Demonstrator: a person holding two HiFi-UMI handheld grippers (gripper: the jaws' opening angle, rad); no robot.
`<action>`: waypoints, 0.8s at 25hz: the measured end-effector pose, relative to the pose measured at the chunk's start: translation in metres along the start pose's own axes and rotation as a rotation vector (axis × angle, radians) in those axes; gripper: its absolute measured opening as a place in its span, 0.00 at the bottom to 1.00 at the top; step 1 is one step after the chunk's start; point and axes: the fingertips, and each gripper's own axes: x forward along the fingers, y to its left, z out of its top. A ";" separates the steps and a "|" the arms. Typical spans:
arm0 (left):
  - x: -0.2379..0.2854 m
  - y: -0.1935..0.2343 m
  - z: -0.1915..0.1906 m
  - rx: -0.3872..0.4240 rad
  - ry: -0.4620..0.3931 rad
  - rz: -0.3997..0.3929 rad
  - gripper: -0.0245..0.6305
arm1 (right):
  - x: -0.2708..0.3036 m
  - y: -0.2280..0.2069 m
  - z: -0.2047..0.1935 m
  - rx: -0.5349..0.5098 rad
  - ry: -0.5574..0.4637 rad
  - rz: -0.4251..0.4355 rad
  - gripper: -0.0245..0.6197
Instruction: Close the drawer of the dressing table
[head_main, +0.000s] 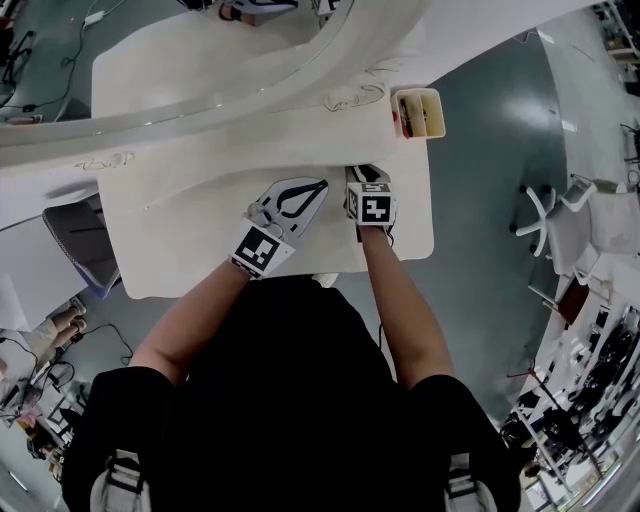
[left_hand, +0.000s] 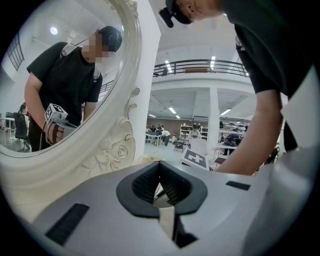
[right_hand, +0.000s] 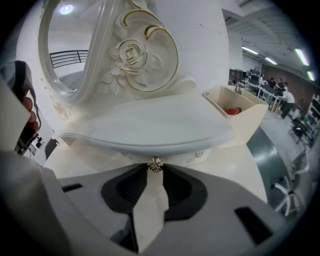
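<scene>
The white dressing table (head_main: 180, 240) carries the drawer (right_hand: 192, 154) under a curved ledge (right_hand: 145, 125) at the foot of the mirror (right_hand: 65, 50); its front is mostly hidden, so how far out it stands is unclear. The right gripper (right_hand: 155, 169) is clamped on the drawer's small metal knob (right_hand: 155, 163), while the left gripper (left_hand: 159, 165) is closed and empty. An open cream box (right_hand: 245, 120) holds something red (right_hand: 231, 110), half hidden.
</scene>
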 end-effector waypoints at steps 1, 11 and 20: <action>-0.001 0.000 0.000 0.000 0.001 0.002 0.03 | 0.000 0.000 0.000 -0.004 -0.002 -0.002 0.19; -0.012 -0.012 0.006 0.010 -0.006 0.027 0.03 | -0.020 0.005 -0.011 -0.027 -0.011 0.003 0.21; -0.026 -0.034 0.017 0.027 -0.018 0.035 0.03 | -0.068 0.013 -0.001 -0.035 -0.134 0.032 0.21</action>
